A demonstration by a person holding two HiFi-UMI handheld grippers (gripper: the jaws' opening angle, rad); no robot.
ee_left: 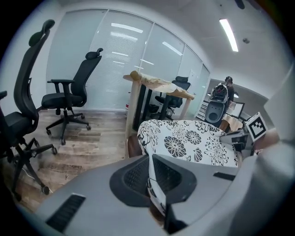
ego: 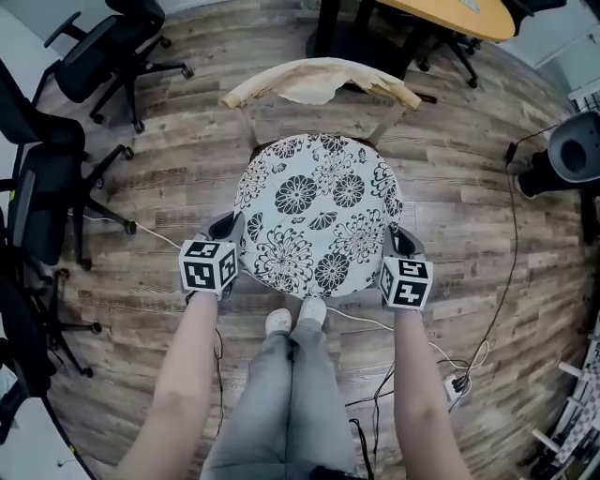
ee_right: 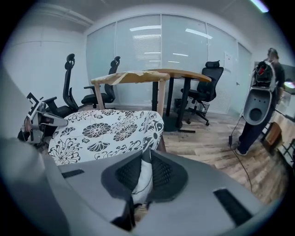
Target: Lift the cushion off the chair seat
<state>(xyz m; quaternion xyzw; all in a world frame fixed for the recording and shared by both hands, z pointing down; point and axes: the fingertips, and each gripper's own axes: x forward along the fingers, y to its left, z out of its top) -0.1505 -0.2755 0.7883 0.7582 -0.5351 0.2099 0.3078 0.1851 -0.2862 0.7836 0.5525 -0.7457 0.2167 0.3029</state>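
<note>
Free room and obstacles. Open plank floor (ego: 187, 169) lies on both sides of the cushion (ego: 314, 211). The chair backrest (ego: 319, 82) bars the far side, with the desk (ego: 459, 14) beyond. Office chairs (ego: 42, 202) crowd the left. A cable (ego: 514, 234) and a grey machine (ego: 577, 150) stand on the right. The person's legs (ego: 281, 394) close the near side.
</note>
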